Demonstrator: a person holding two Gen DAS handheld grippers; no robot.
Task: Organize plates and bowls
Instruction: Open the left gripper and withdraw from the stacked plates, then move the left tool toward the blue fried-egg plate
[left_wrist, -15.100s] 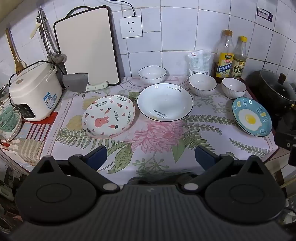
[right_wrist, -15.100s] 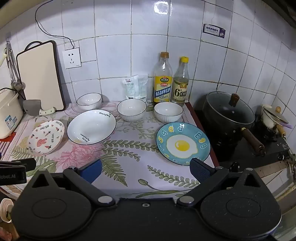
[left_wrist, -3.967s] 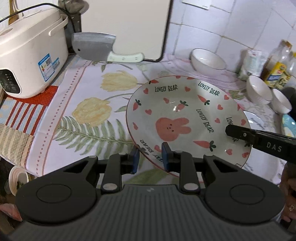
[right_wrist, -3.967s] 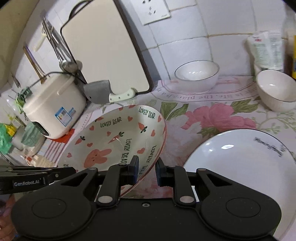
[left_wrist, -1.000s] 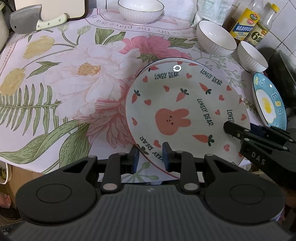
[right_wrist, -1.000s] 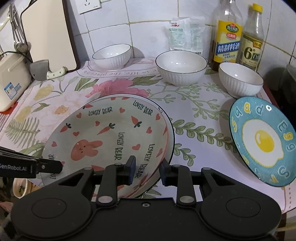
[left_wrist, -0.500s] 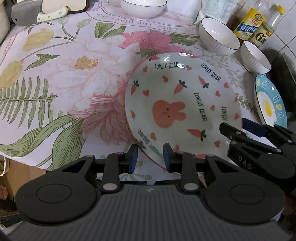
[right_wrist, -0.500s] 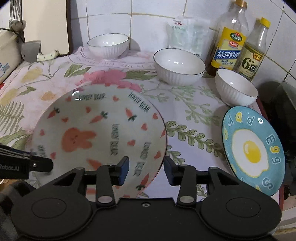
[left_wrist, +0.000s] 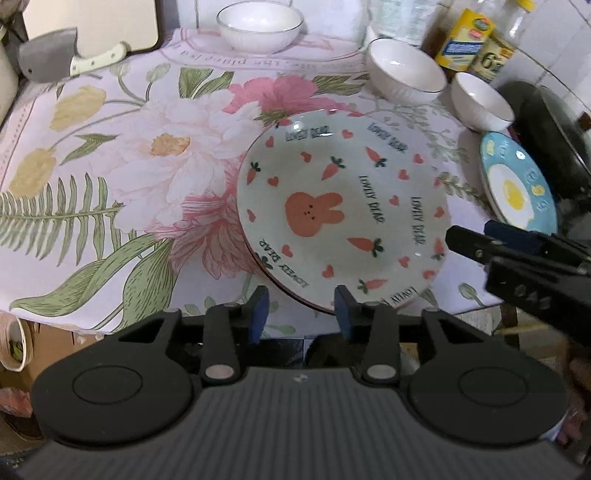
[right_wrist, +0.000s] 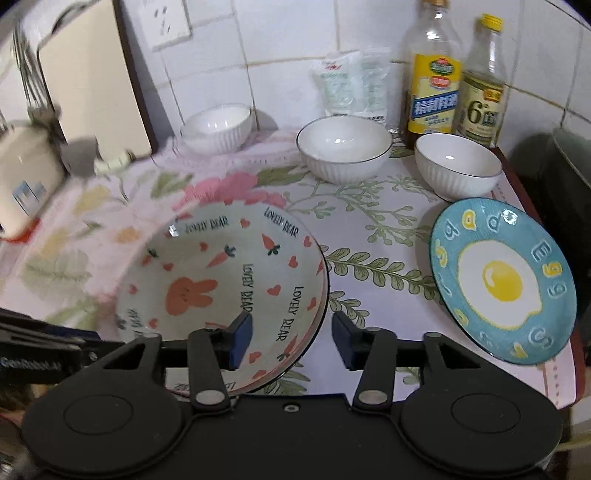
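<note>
Currently on the release step: rabbit plate (left_wrist: 343, 218) sits nested on the big white plate (right_wrist: 320, 314), of which only a dark rim edge peeks out along one side. The stack rests on the flowered cloth (left_wrist: 122, 155) near the front edge of the counter.

Left gripper (left_wrist: 300, 309): jaws opening, pads clear of the rim, nothing pinched. The plate's near edge sits just ahead of the gap. Right gripper (right_wrist: 291, 338): jaws opening too. Its left pad overlaps the plate's rim in view, but no pad presses on it, so I read it as let go.

Left to sort, as I judge it: egg plate (right_wrist: 502, 280) lying apart to the right, and three white bowls at the back, namely the far bowl (right_wrist: 218, 127), middle bowl (right_wrist: 343, 149) and right bowl (right_wrist: 458, 164).

Next move likely: back both grippers off without nudging the stack, then the right one goes for the egg plate. It lies flat, so a rim pinch needs a low approach angle. Bottles (right_wrist: 436, 74) stand close behind the bowls, so watch clearance there.
</note>
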